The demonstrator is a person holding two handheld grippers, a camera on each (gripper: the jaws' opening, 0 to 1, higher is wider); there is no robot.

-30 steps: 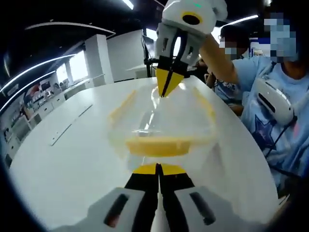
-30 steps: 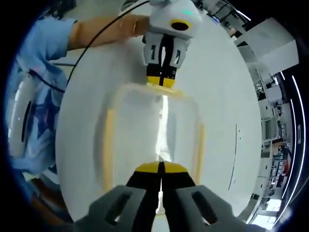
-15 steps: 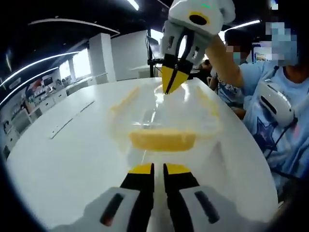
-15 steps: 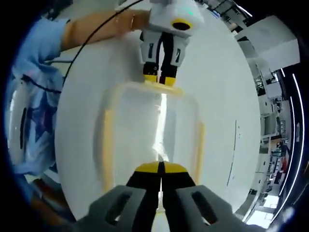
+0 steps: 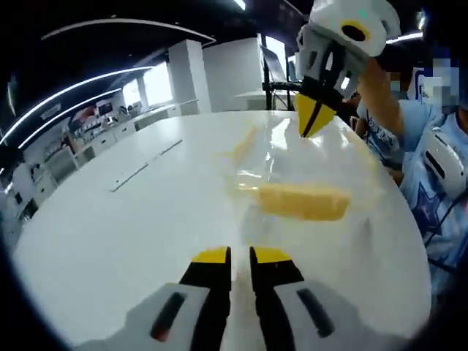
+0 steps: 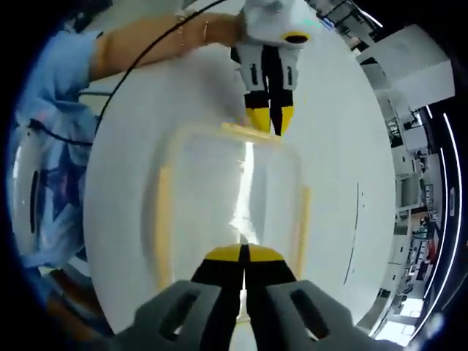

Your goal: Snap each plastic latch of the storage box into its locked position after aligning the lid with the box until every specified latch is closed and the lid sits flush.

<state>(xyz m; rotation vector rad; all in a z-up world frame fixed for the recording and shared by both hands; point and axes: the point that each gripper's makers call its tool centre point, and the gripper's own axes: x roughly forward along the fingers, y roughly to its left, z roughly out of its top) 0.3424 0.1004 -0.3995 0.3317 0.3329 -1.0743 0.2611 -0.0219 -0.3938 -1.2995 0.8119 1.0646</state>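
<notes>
Clear storage box [image 6: 230, 197], yellow latches [image 6: 159, 223]

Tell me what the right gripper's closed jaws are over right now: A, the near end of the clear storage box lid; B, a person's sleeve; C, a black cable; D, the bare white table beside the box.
A: in the right gripper view, the right gripper, jaws closed, sits over the near end of the clear storage box, whose yellow latches run along its sides.
</notes>
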